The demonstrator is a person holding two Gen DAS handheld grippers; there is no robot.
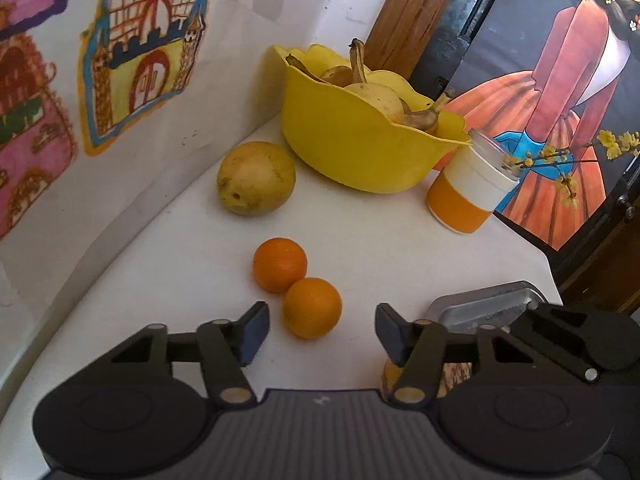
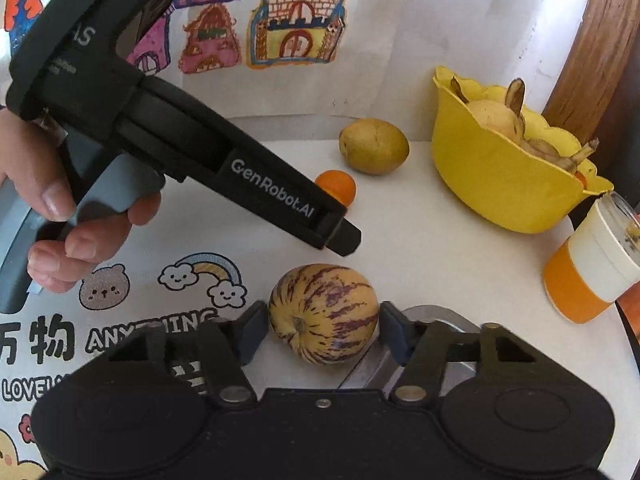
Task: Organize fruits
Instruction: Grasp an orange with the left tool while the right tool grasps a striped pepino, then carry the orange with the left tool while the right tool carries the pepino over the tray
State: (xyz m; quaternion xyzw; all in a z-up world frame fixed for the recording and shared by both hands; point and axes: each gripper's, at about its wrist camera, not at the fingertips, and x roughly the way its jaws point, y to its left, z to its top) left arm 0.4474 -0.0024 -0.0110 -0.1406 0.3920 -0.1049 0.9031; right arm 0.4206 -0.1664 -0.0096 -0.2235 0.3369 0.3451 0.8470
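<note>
Only the right wrist view showed the striped yellow-and-purple melon-like fruit (image 2: pixel 323 313) resting on the white counter (image 2: pixel 420 264) between the spread fingers of the right claw (image 2: pixel 323 330), which sat open around it, whether touching could not be told; the left view caught just a sliver of that fruit behind its own linkage. The left view alone showed two small round oranges (image 1: pixel 297 293) touching each other, the nearer one just ahead of the open left claw (image 1: pixel 322 330), which held nothing. From the right view, a bare hand (image 2: pixel 60 216) gripped the left claw's handle, angling it down toward the counter. The scalloped yellow plastic bowl (image 1: pixel 360 148) held a pale pear and browned bananas; a large yellow-green pear (image 1: pixel 256 178) lay beside it, an orange-and-white cup (image 1: pixel 466 194) on its other side.
</note>
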